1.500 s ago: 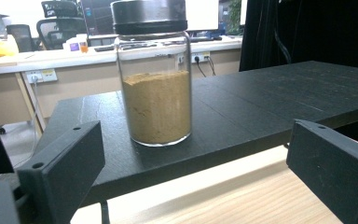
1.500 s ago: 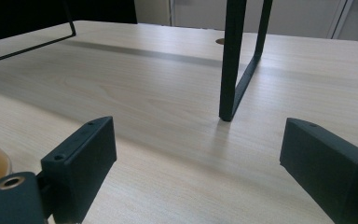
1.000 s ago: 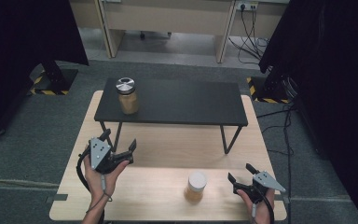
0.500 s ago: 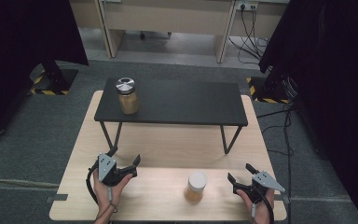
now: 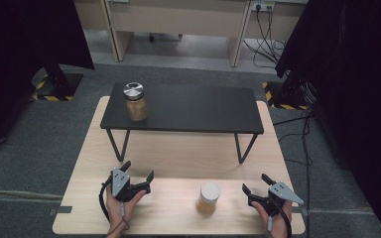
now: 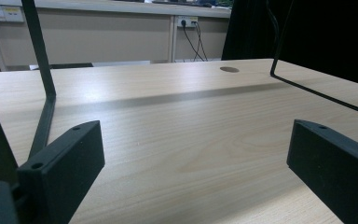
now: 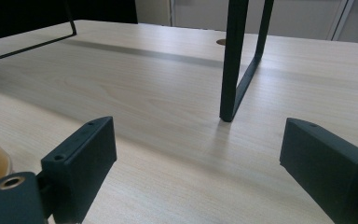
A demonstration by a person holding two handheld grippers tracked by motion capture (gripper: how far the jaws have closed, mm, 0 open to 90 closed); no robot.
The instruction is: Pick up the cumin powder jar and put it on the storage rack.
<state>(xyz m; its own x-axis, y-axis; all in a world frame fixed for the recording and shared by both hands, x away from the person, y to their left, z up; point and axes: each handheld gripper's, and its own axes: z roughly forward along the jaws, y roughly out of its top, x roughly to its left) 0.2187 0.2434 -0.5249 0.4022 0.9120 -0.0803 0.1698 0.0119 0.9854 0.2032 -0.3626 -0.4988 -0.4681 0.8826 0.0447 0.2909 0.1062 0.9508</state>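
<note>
Both hand-held grippers sit low over the near edge of the pale wooden desk (image 5: 178,153), jaws spread wide and holding nothing: the left hand-held gripper (image 5: 138,173) at about 7 o'clock, the right hand-held gripper (image 5: 257,185) at about 5 o'clock. Between them, nearer the right one, stands a white-lidded glass jar of amber contents (image 5: 208,198). Farther off, a black metal-legged riser shelf (image 5: 193,111) carries a silver-lidded glass jar of tan contents (image 5: 135,101) at 11 o'clock.

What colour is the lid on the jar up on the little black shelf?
Silver, shiny metal; the jar itself holds something tan. The high view shows it best.
</note>
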